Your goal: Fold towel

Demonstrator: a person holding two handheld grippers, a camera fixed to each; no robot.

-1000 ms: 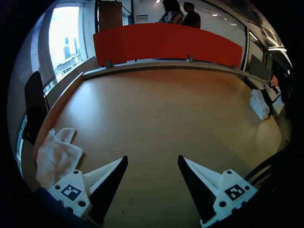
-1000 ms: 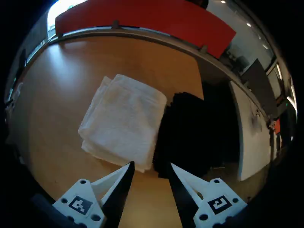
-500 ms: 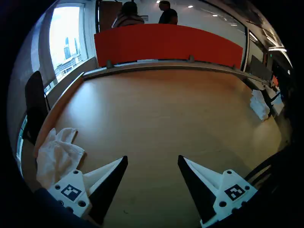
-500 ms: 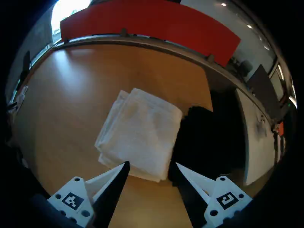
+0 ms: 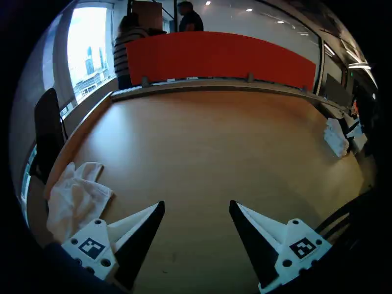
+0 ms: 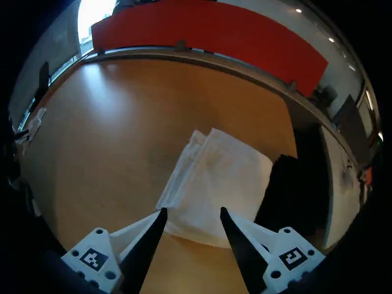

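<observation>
Within the last second the right gripper [image 6: 192,209] had drawn back from the folded towel [image 6: 220,183], which lay on the table [image 6: 112,127] just ahead of its open, empty jaws. The left gripper [image 5: 196,202] hardly moved, its jaws open too, near a crumpled towel [image 5: 73,198]. Probably that one came next.

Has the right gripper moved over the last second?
Yes. The right gripper has swung to its left: the folded towel and the red divider both slid rightward in its view, and the towel's near edge now lies between its fingertips.
</observation>
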